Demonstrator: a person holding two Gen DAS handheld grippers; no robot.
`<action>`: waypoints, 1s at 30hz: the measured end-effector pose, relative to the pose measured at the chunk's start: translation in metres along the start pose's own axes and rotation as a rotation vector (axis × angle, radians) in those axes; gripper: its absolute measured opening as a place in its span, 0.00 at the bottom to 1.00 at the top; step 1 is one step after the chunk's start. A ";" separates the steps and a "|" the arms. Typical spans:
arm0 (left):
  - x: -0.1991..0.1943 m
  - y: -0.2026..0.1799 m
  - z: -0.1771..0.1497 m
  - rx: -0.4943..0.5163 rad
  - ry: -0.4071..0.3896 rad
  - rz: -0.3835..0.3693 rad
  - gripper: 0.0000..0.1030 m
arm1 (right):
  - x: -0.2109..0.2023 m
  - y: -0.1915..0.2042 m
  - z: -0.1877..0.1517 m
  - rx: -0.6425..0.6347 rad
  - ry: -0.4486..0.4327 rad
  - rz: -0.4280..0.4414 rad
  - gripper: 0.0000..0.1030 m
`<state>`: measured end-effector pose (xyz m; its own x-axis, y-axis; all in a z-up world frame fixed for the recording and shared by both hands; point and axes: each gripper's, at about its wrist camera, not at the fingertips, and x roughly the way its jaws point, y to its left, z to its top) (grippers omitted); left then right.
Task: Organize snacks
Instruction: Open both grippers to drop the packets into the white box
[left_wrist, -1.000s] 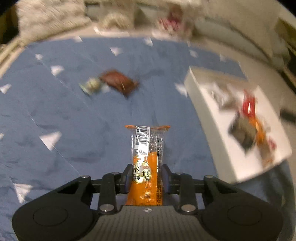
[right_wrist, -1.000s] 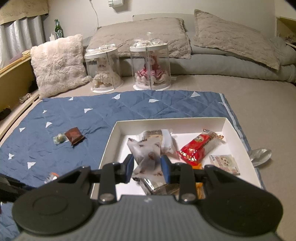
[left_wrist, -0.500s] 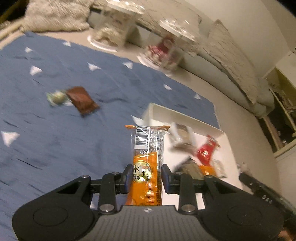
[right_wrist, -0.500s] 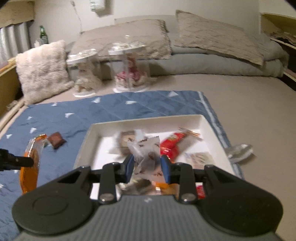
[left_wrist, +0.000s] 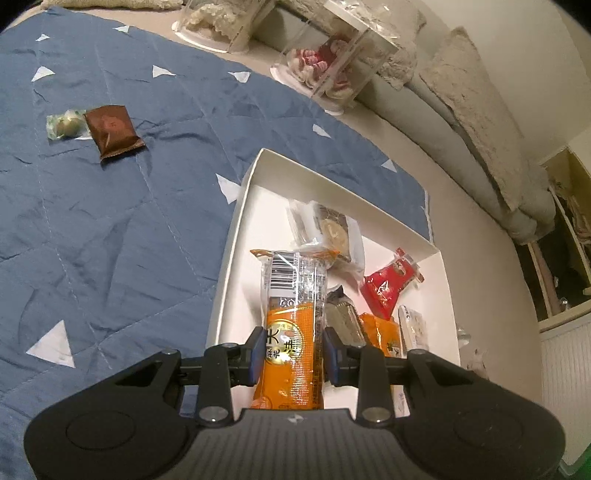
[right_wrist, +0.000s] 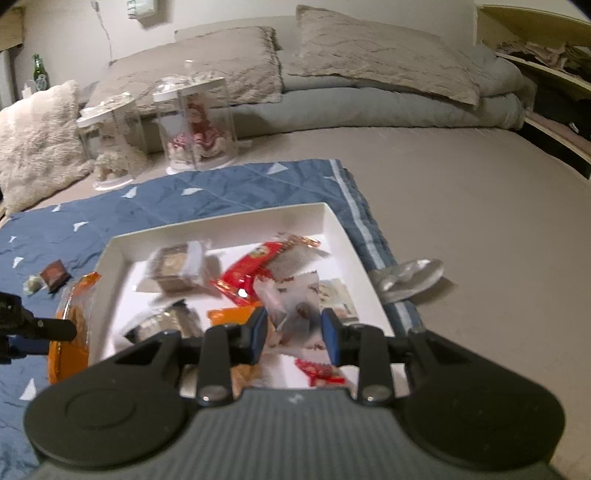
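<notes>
My left gripper (left_wrist: 293, 354) is shut on an orange snack packet (left_wrist: 293, 325) and holds it over the near left part of the white box (left_wrist: 236, 229); the packet also shows in the right wrist view (right_wrist: 74, 321). My right gripper (right_wrist: 293, 330) is shut on a pale printed snack bag (right_wrist: 295, 302) above the box's (right_wrist: 340, 229) near right part. The box holds several snacks, among them a red packet (left_wrist: 388, 288) and a clear wrapped pastry (left_wrist: 325, 229). A brown packet (left_wrist: 112, 131) and a green-wrapped sweet (left_wrist: 64, 125) lie on the blue quilt (left_wrist: 92, 240).
Two clear display cases with dolls (right_wrist: 195, 125) (right_wrist: 110, 144) stand beyond the quilt. A crumpled silver wrapper (right_wrist: 410, 275) lies right of the box. Pillows (right_wrist: 376, 55) and a fluffy cushion (right_wrist: 37, 140) line the back. Shelving (left_wrist: 561, 236) is at the right.
My left gripper has carried the orange packet rightward from over the quilt to over the box. My right gripper has moved the pale bag toward the box's right side.
</notes>
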<state>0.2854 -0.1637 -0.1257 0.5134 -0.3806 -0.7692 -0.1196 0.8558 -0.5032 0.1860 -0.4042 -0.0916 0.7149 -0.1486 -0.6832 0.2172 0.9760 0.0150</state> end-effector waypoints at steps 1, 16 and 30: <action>0.001 -0.001 0.000 -0.001 -0.007 0.010 0.34 | 0.003 -0.003 -0.001 0.008 0.007 -0.006 0.37; 0.015 0.001 0.003 0.044 0.035 0.069 0.55 | 0.041 -0.024 -0.010 0.031 0.160 -0.157 0.39; -0.001 -0.013 -0.006 0.195 0.067 0.071 0.63 | 0.007 -0.024 -0.006 0.037 0.141 -0.152 0.51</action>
<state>0.2813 -0.1762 -0.1208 0.4510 -0.3339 -0.8277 0.0169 0.9304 -0.3661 0.1819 -0.4275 -0.1012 0.5729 -0.2674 -0.7748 0.3415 0.9372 -0.0709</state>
